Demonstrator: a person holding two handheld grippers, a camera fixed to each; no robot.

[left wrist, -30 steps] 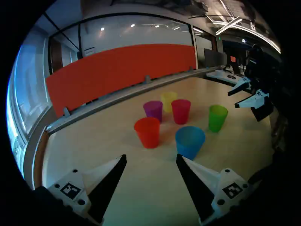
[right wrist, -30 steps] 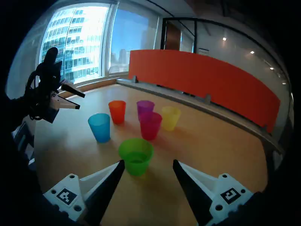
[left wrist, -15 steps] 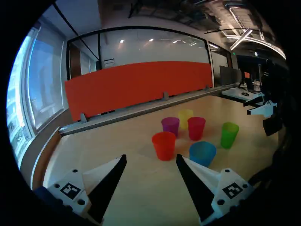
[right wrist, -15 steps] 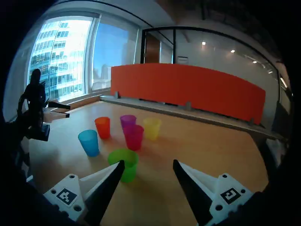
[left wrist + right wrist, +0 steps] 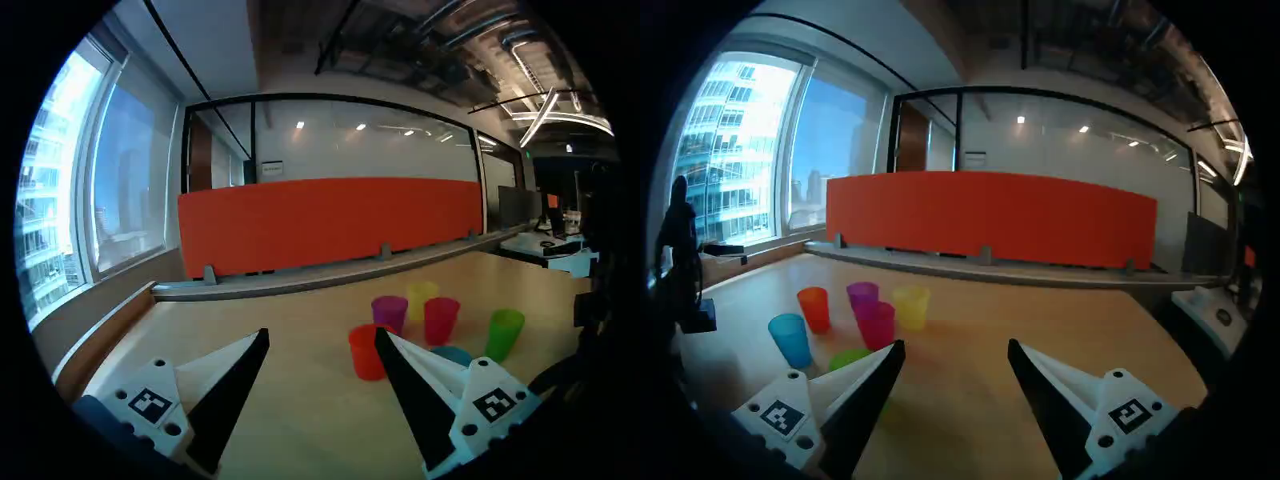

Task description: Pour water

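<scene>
Six cups point(image 5: 441, 318) are grouped on the tabletop point(image 5: 240, 320); L tool point(image 5: 320, 332) & R tool point(image 5: 955, 344) are held spread, empty.

Left gripper point(image 5: 320, 332): two wedge-shaped fingers point(image 5: 228, 384) are seen, white on the outer faces, black on the inner faces, and tapered to sharp points.
Left gripper markings: a black-and-white square tag point(image 5: 152, 404) is carried on the white base of each finger, with small dark screw holes point(image 5: 122, 394) set around it.
Right gripper point(image 5: 954, 343): the same build is shown, with white outer shells, black inner faces and pointed tips.
Right gripper markings: a square black-and-white tag is fixed near each finger's base, and dark round holes are spaced around it.
</scene>
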